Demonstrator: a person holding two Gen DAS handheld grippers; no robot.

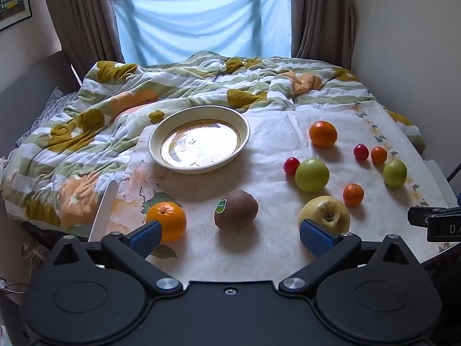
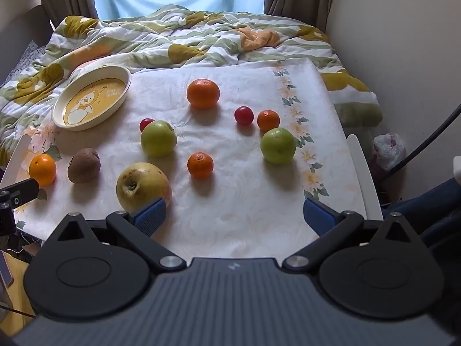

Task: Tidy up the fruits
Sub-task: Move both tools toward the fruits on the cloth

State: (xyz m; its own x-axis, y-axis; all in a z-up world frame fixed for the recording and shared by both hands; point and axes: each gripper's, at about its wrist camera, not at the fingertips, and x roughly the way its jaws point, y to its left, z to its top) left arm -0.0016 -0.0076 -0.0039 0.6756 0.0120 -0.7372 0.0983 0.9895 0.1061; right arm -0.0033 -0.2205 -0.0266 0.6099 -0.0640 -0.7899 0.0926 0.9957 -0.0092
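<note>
A: Risk? Round fruit on soft cloth. Nudge the brown fuzzy kiwi (image 1: 236, 209) and it rolls off the near edge, away from the shallow cream ceramic plate (image 1: 198, 139).

B: Plate's empty, all fruit lies loose nearer us than the plate. Big yellow bruised apple (image 2: 143, 186) sits beside the kiwi, right of the plate.

A: Left gripper (image 1: 230, 238) hovers low before the kiwi, jaws spread wide, holding nothing.

B: Right gripper (image 2: 234, 213) likewise, jaws apart, empty; its left pad probably touches the apple, hard to tell.
</note>
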